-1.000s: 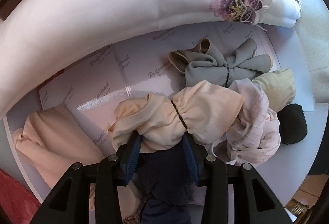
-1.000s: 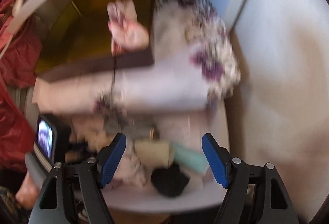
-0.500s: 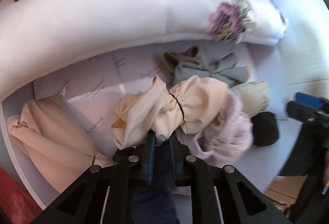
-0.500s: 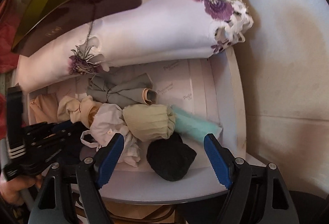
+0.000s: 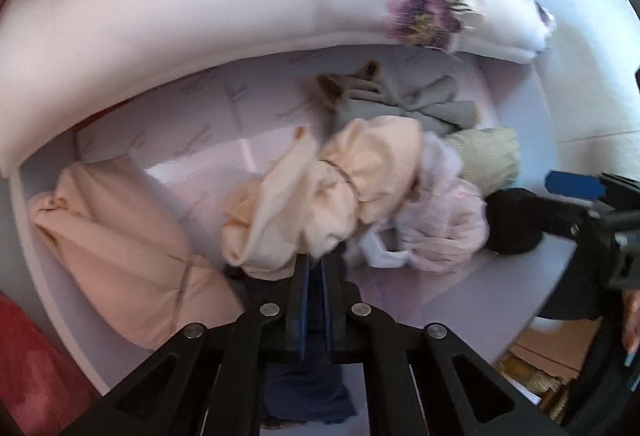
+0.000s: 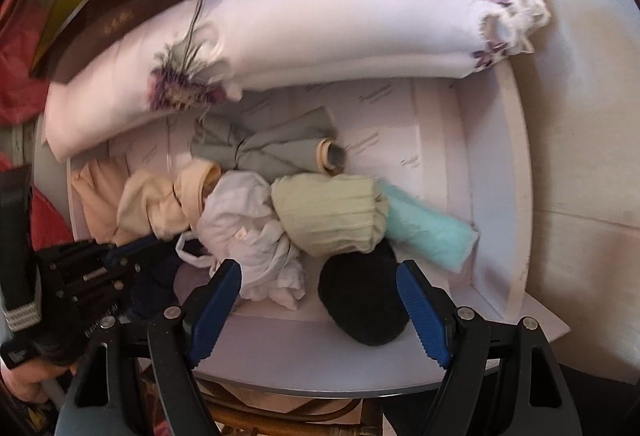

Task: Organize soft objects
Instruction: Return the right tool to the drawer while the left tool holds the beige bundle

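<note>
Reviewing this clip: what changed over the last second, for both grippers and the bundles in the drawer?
The left gripper closed its jaws, apparently pinching the navy cloth beneath the cream bundle. The right gripper came down toward the black bundle, jaws open throughout. The grey bundle, green roll, mint roll and floral bedding stayed put.

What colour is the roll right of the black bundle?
Mint green roll; clearest in right wrist view.

A cream bundle (image 5: 320,204) tied with a band is lying beside a grey one (image 6: 260,150). A white one (image 6: 248,232), a green roll (image 6: 332,216), a teal roll (image 6: 428,232) and a black ball (image 6: 364,304) are sitting close together.
</note>
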`<state>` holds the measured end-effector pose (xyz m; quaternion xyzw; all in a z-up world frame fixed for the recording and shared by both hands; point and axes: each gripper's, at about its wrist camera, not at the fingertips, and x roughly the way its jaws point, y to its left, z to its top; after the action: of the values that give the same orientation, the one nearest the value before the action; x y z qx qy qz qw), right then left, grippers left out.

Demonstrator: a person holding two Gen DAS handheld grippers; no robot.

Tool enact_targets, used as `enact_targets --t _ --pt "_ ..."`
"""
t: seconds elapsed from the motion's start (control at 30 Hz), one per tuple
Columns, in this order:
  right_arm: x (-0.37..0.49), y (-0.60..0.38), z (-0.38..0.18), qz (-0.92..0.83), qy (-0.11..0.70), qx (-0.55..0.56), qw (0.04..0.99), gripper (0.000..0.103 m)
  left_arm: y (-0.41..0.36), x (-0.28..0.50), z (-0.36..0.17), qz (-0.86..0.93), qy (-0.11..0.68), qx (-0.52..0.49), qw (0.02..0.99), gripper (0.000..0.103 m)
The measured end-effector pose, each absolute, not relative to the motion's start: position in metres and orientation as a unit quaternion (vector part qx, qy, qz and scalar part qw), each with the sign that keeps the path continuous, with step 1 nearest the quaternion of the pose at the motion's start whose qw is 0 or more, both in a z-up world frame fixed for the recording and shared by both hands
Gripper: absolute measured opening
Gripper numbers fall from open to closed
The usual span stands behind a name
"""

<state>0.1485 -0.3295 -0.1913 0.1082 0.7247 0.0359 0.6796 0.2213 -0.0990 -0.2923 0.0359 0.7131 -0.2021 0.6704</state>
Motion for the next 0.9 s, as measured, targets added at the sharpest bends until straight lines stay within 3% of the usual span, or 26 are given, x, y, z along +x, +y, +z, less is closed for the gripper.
enact_targets --t 0.1,0.23,0.33,0.4,0.5,0.63,0.73,0.9 --pt "0.149 -0.321 -0.200 0.050 0.730 0.108 0.673 0.081 -0.099 0.218 -0.296 -0.195 0.713 0.041 0.672 0.006" --pt "0.147 -0.295 -0.218 0.080 0.741 0.093 0.660 0.080 -0.100 0.221 -0.295 -0.184 0.709 0.043 0.680 0.025" --pt "0.145 -0.282 -0.230 0.089 0.746 0.084 0.654 0.075 -0.096 0.222 -0.289 -0.174 0.705 0.033 0.687 0.034" --pt "0.144 -0.278 -0.234 0.092 0.743 0.090 0.656 0.060 -0.093 0.225 -0.286 -0.164 0.698 0.034 0.697 0.037" --pt "0.142 -0.271 -0.235 0.101 0.743 0.079 0.657 0.051 -0.090 0.234 -0.280 -0.159 0.685 0.022 0.710 0.039" --pt "0.137 -0.267 -0.238 0.103 0.745 0.074 0.655 0.051 -0.088 0.248 -0.280 -0.165 0.680 0.018 0.715 0.050" --pt "0.135 -0.263 -0.241 0.100 0.747 0.070 0.653 0.057 -0.092 0.266 -0.284 -0.183 0.685 0.022 0.705 0.059" --pt "0.133 -0.266 -0.244 0.095 0.749 0.069 0.652 0.063 -0.091 0.276 -0.304 -0.182 0.695 0.025 0.695 0.060"
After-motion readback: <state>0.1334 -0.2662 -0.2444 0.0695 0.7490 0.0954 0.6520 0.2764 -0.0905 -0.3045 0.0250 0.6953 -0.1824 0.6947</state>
